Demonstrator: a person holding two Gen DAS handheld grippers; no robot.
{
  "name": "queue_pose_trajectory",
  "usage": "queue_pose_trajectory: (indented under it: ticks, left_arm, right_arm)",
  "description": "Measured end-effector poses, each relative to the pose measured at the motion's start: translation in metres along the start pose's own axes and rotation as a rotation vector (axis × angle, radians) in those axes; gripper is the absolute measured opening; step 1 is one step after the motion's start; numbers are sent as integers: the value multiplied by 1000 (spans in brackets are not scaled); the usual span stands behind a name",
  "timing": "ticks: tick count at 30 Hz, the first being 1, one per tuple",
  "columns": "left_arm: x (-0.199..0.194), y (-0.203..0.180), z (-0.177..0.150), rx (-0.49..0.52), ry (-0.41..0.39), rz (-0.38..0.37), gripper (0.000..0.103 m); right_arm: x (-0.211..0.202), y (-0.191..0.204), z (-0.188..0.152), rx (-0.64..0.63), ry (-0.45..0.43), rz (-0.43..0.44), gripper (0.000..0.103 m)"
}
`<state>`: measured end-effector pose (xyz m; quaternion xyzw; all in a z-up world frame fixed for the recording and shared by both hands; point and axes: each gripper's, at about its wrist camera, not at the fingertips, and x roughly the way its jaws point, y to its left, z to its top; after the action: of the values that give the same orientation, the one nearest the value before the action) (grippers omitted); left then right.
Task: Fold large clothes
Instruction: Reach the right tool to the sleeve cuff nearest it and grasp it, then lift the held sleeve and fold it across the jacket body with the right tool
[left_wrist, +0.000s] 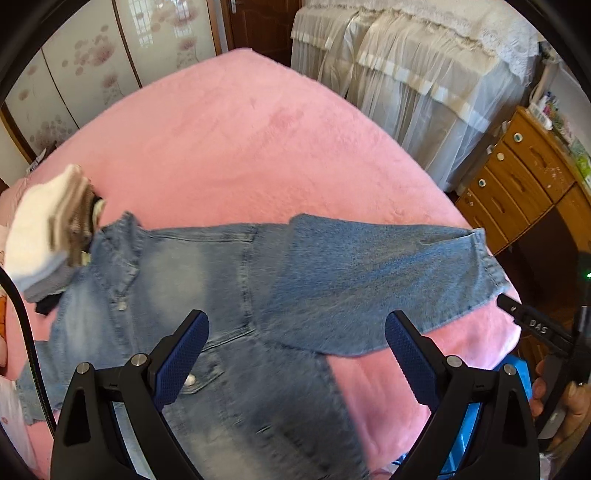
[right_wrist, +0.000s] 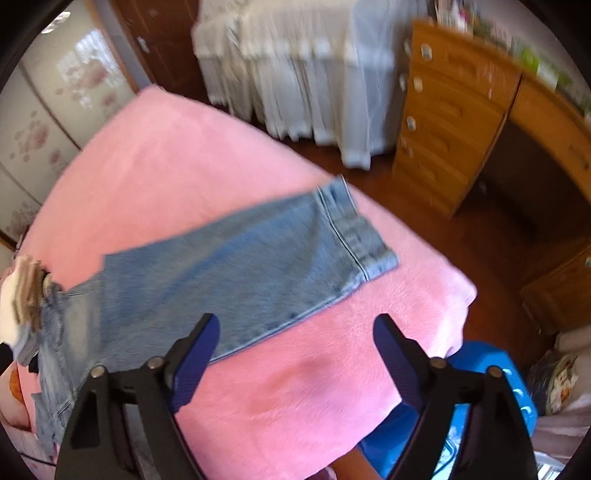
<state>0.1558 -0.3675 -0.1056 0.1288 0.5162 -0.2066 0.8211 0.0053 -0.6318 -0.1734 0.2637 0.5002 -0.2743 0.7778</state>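
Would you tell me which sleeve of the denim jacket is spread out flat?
The sleeve with the stitched cuff, stretched toward the wooden drawers; the other sleeve lies bunched beside the stack of folded clothes.

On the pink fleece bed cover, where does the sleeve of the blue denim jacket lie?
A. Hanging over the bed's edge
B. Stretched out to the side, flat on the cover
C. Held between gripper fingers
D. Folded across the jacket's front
B: the sleeve of the blue denim jacket lies straight out on the pink fleece bed cover, cuff on the cover.
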Motion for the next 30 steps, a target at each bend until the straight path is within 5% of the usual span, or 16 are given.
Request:
queue_pose_trajectory:
  ticks: [6,14,17,18,24,30]
  left_arm:
    - [56,-21,9,-41,65,-31,96]
    - [81,-17,13,-49,106,-16,95]
    - [85,-3,9,-84,131,-30,88]
    - [85,4,6,-103,141,-31,88]
    - [58,56,-13,-221,115,-38,88]
    - [17,120,-45,-314,50,-38,88]
  right_arm:
    - [63,-27,11,120,97,17,76]
    - [97,-40,28,217,105,9,61]
    - [97,-34,33,178,83,-11,33]
    - [95,-32,35,170,79,9,7]
    - [35,7,48,69,-45,117,5]
    - [-62,117,50,-183,-214,339,5]
